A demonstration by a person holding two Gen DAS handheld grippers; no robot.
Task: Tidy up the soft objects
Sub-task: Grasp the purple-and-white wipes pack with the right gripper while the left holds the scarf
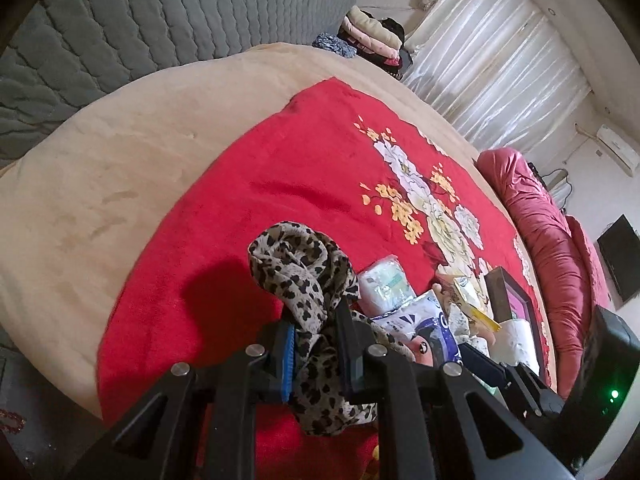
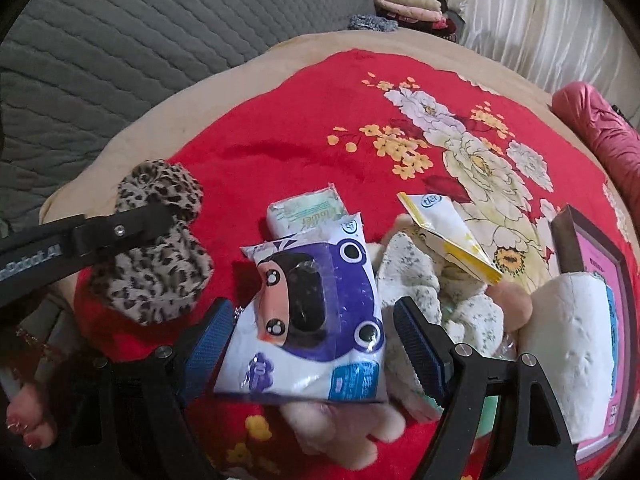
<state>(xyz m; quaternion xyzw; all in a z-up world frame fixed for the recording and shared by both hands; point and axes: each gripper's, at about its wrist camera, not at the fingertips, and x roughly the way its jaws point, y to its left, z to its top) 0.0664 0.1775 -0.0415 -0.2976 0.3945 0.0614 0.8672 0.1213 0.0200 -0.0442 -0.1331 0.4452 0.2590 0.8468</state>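
Note:
My left gripper [image 1: 316,320] is shut on a leopard-print scarf [image 1: 296,264], which bunches above the fingers and hangs below them over the red floral blanket [image 1: 280,160]. From the right wrist view the same scarf [image 2: 160,276] shows at the left, with one left finger [image 2: 132,226] across it. My right gripper [image 2: 316,340] stands open, its blue pads on either side of a purple and white tissue pack [image 2: 320,280] without pressing it. Behind that pack lies a white wipes pack [image 2: 308,210]. A pale plush toy [image 2: 344,428] lies under the purple pack.
Right of the pack sit a white flowered cloth [image 2: 408,276], a yellow and white sachet [image 2: 448,236], a paper roll [image 2: 568,340] and a dark frame [image 2: 600,264]. A person's toes [image 2: 28,420] show at lower left. A grey quilt [image 1: 160,20] and folded clothes [image 1: 372,36] lie beyond.

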